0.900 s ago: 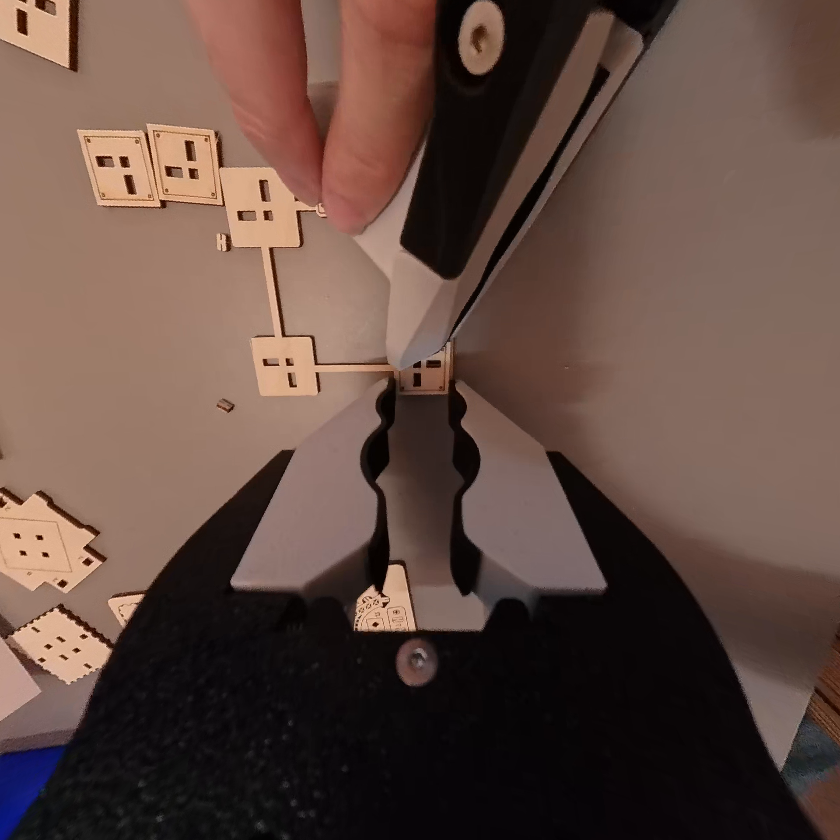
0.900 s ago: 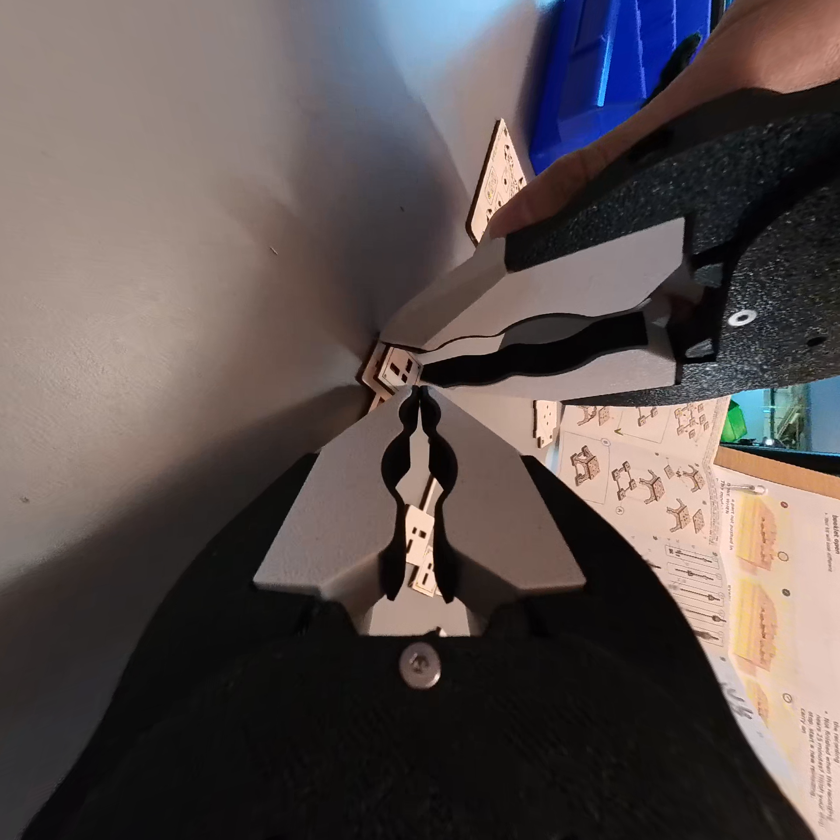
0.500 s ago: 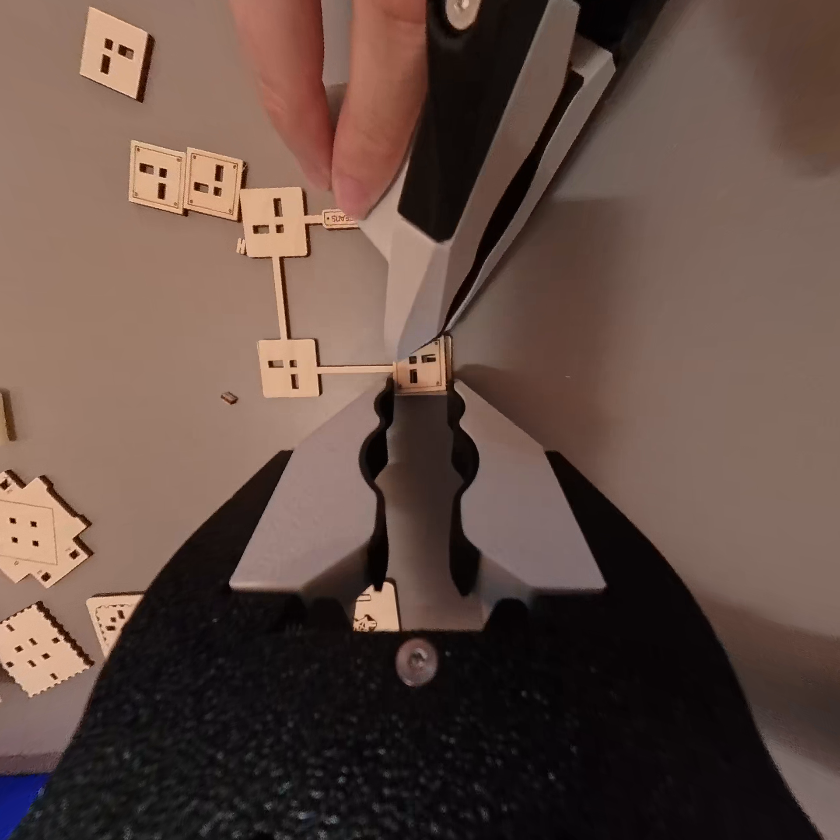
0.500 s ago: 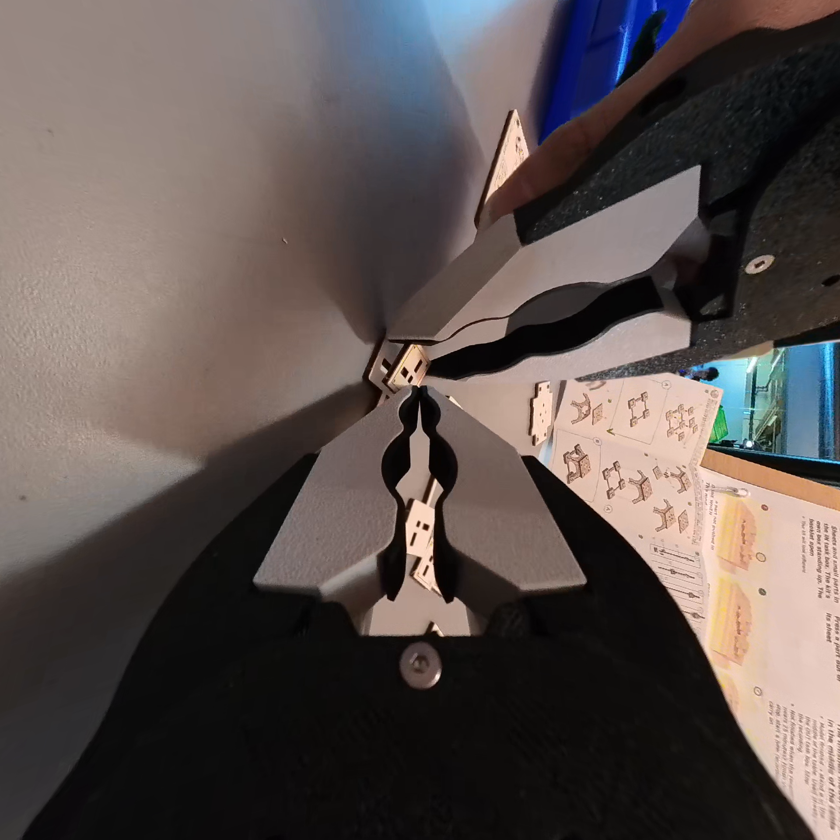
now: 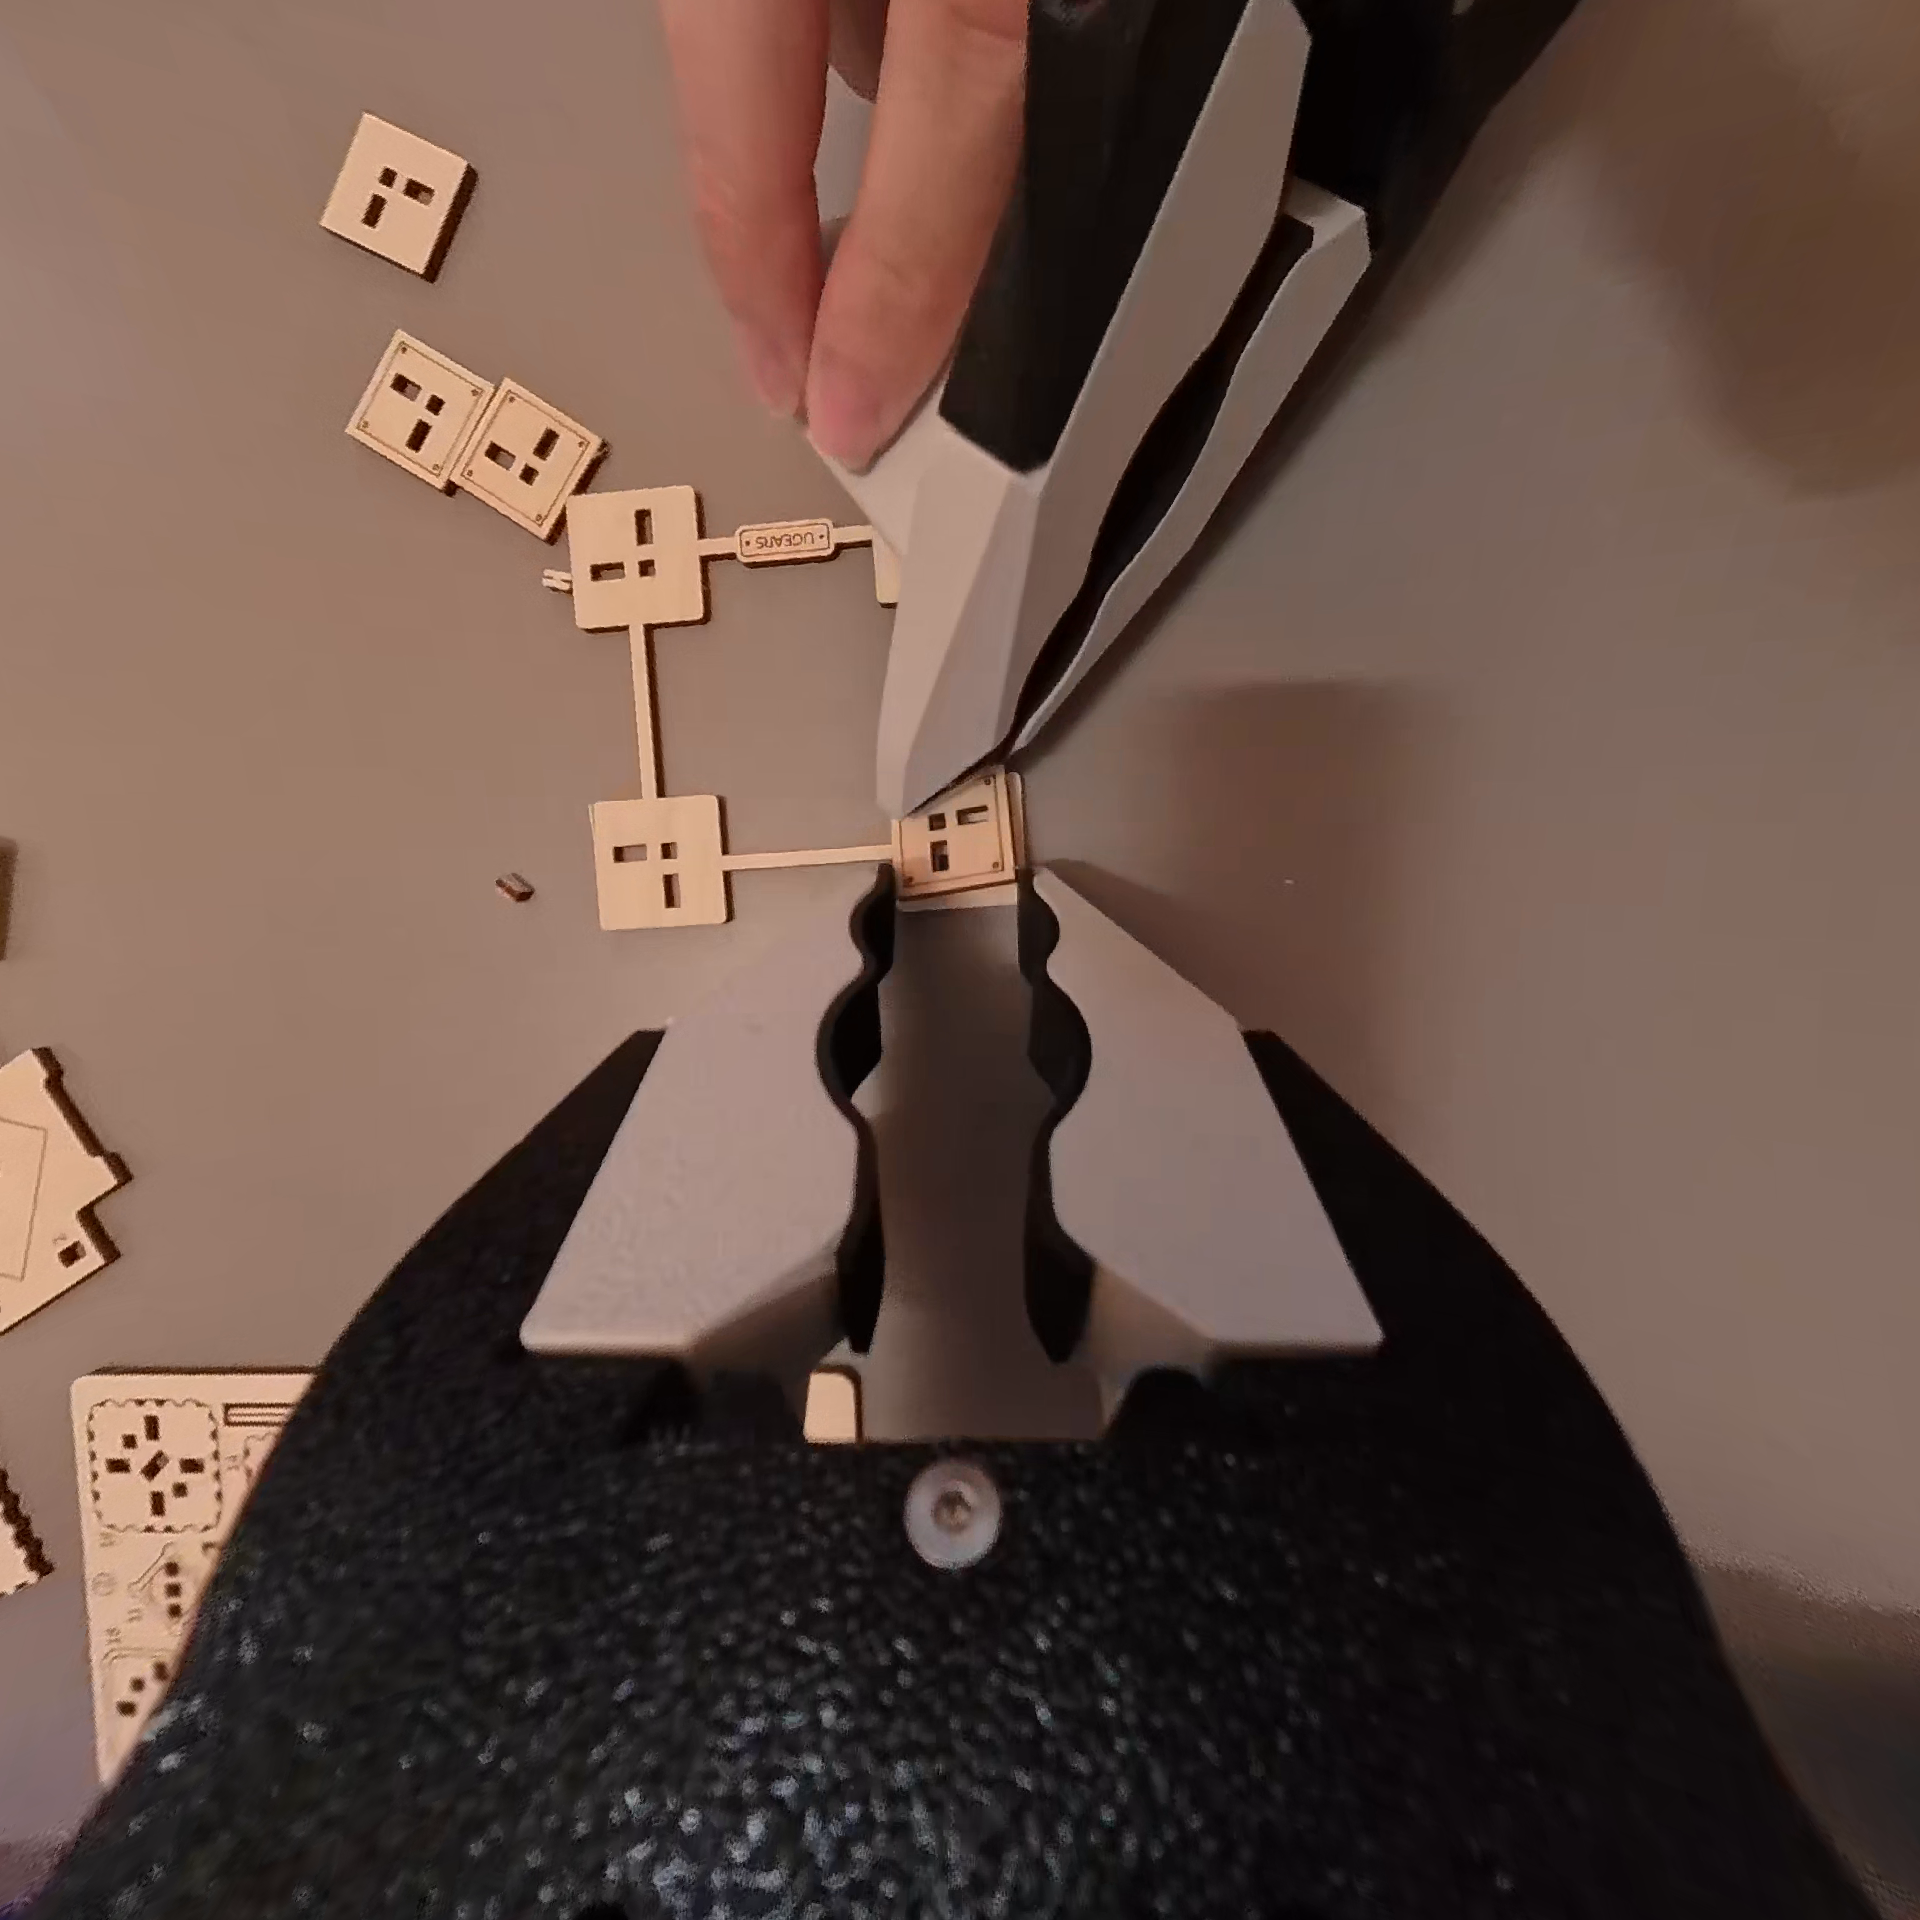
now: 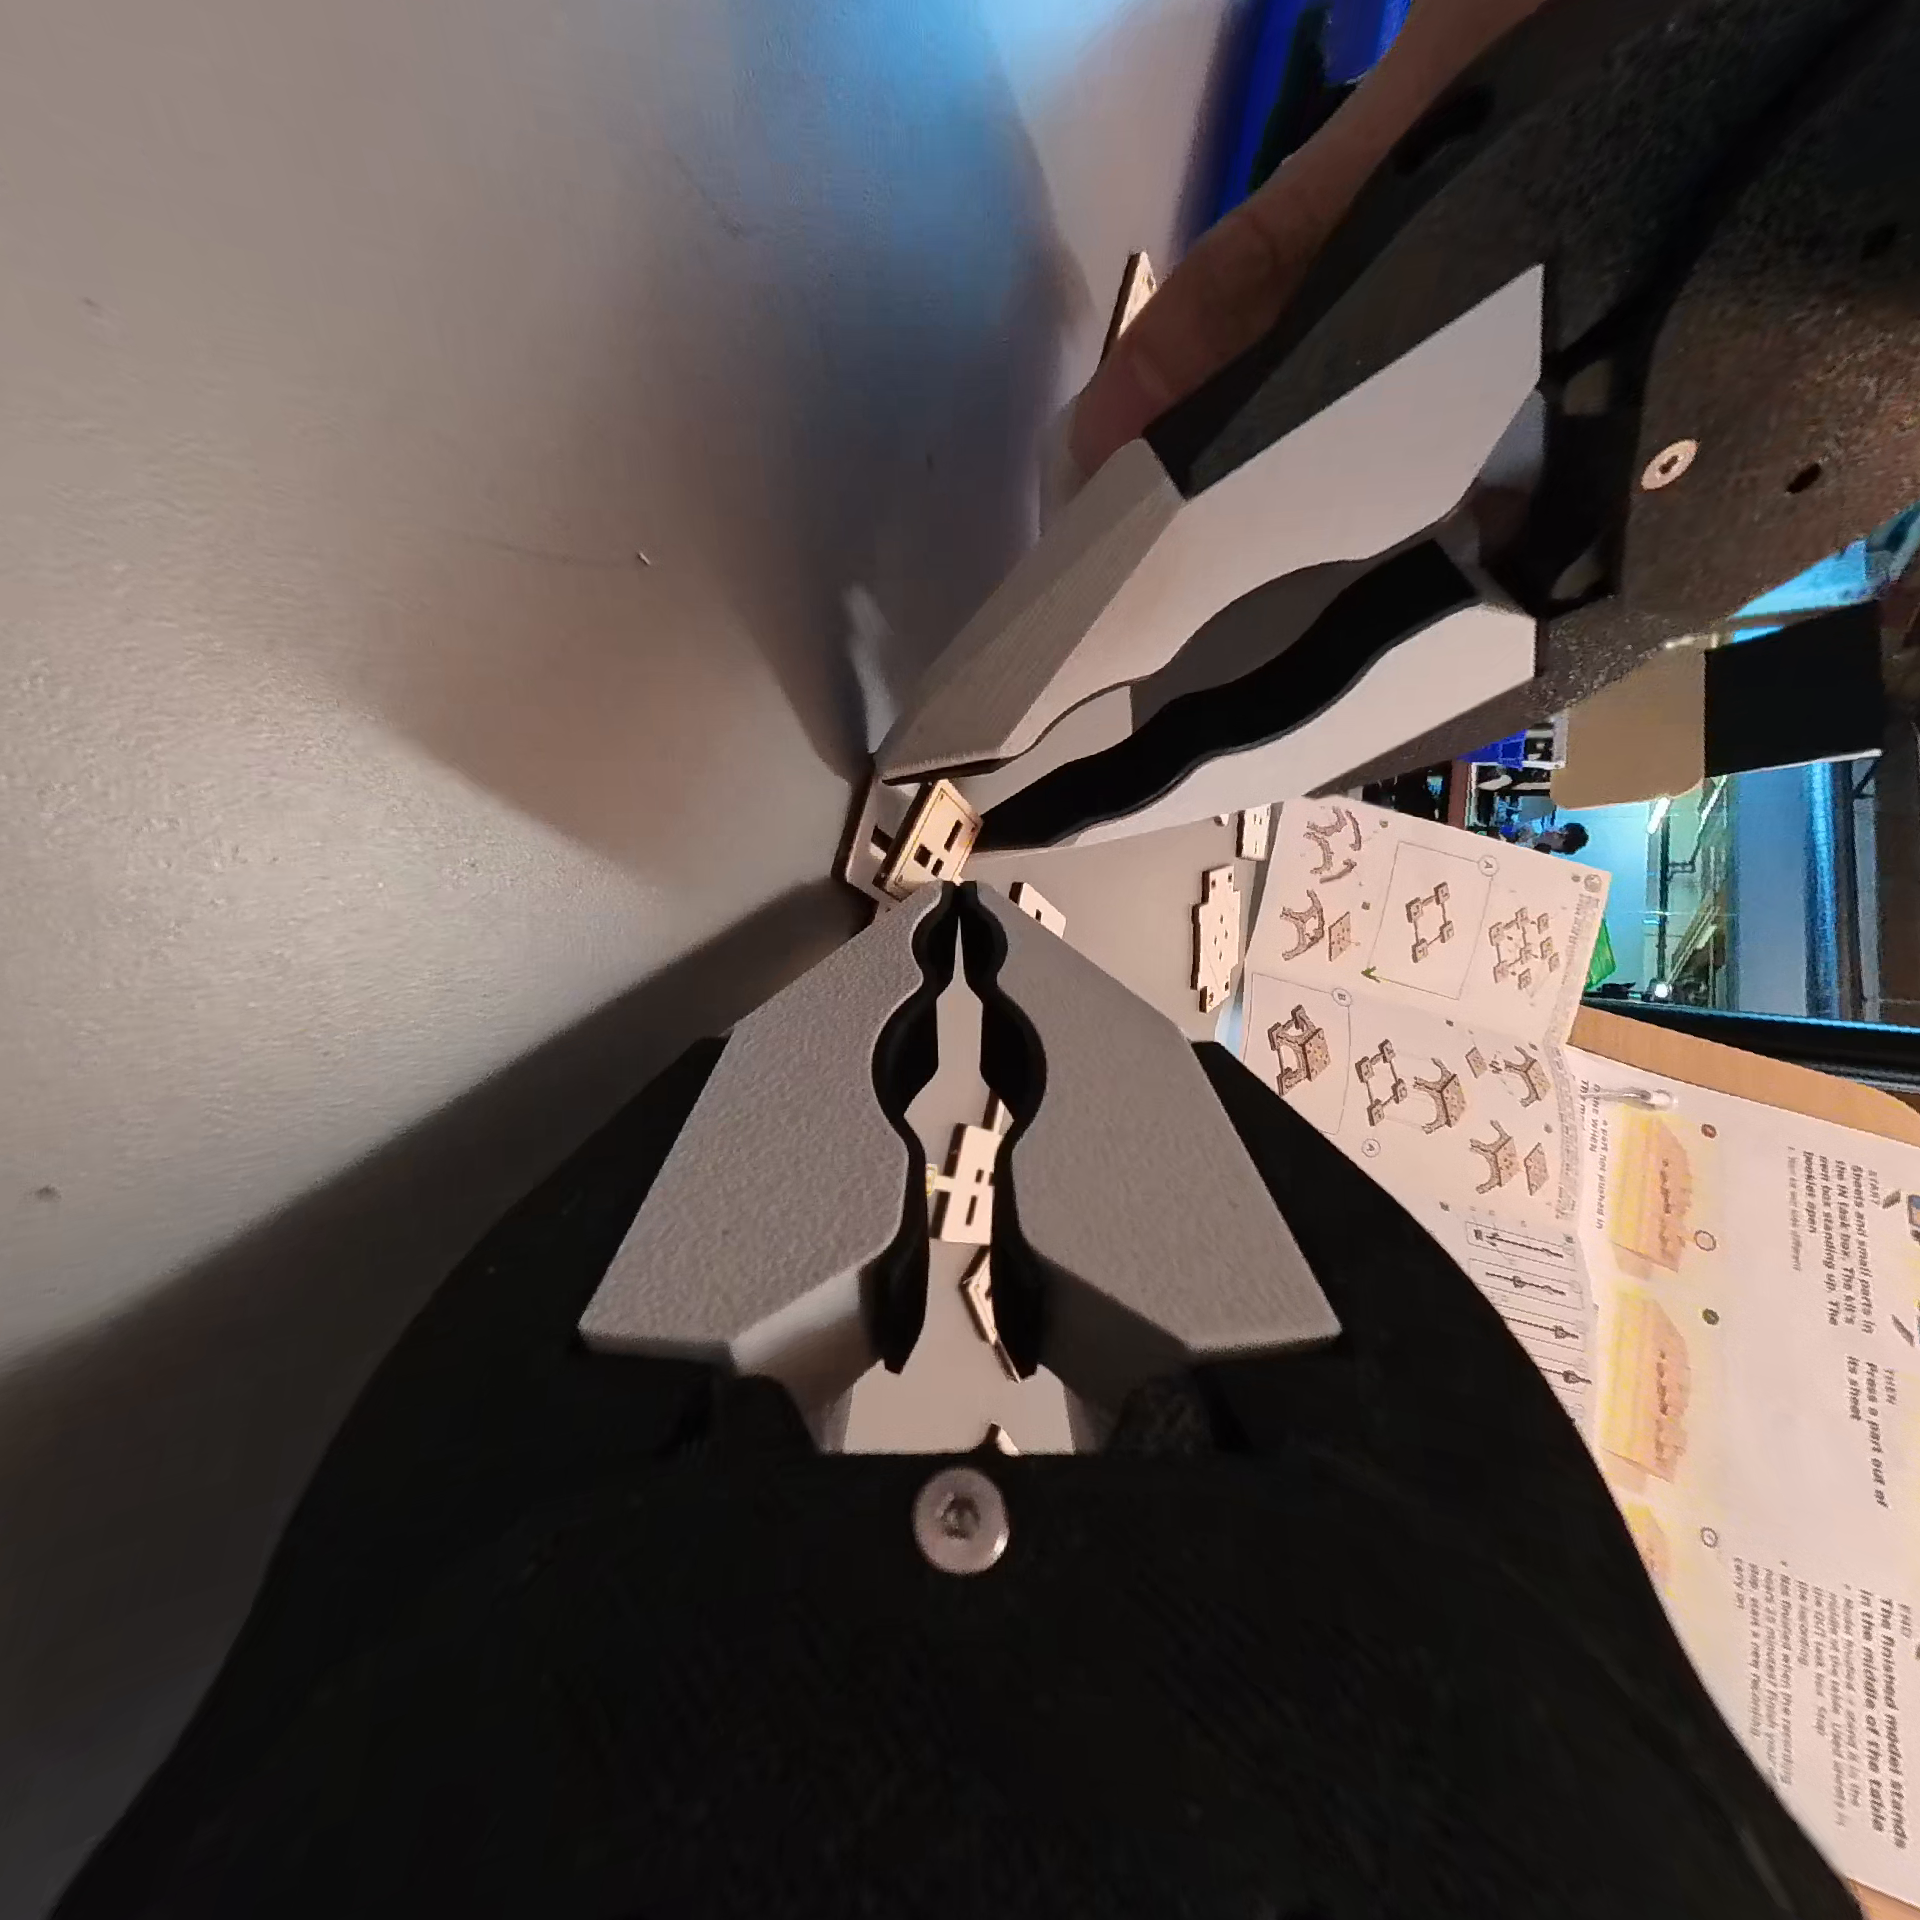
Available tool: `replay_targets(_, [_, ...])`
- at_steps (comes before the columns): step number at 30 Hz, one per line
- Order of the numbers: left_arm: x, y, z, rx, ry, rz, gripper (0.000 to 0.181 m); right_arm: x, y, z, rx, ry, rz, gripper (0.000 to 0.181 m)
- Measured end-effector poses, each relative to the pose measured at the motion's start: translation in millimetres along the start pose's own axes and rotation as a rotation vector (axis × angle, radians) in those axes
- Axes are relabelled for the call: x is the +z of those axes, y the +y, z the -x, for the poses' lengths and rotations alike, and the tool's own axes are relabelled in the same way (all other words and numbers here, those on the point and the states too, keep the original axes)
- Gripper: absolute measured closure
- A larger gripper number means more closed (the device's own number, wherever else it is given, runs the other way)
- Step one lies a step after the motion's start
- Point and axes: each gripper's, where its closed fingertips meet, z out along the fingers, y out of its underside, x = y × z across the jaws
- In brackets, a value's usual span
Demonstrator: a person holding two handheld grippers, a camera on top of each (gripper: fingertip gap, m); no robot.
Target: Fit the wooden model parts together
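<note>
My left gripper is spread a little, its two grey fingertips either side of a small pale wooden square tile with rectangular slots and closing on its near edge; it looks like a pinch across the tile's width, though contact on the right tip is hard to confirm. That tile is the corner of a flat wooden frame of slotted squares joined by thin strips, lying on the matte grey tabletop.

My right gripper comes in from the far side. Its tips are pressed nearly together, meeting at the far corner of the same tile; whether they hold a sliver of wood I cannot tell. In the left wrist view it slants down from the top, a person's fingers resting against it.

Loose on the table to the left: a single slotted wooden square, two overlapping slotted squares, a tiny brown wood offcut, a notched pale panel and a rectangular laser-cut sheet with engraved parts.

In the right wrist view, a printed assembly instruction sheet lies beyond the tile, with a stepped wooden piece just beside it and a colour-printed paper page nearer.
</note>
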Motion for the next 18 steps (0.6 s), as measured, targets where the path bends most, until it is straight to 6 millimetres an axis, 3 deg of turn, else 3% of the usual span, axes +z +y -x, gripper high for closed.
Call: replay_targets(18, [-0.5, -2.0, 3.4, -0.026, -0.058, -0.108, 0.151, -1.5, -13.3, 4.2, 0.026, 0.014, -0.004, 0.181])
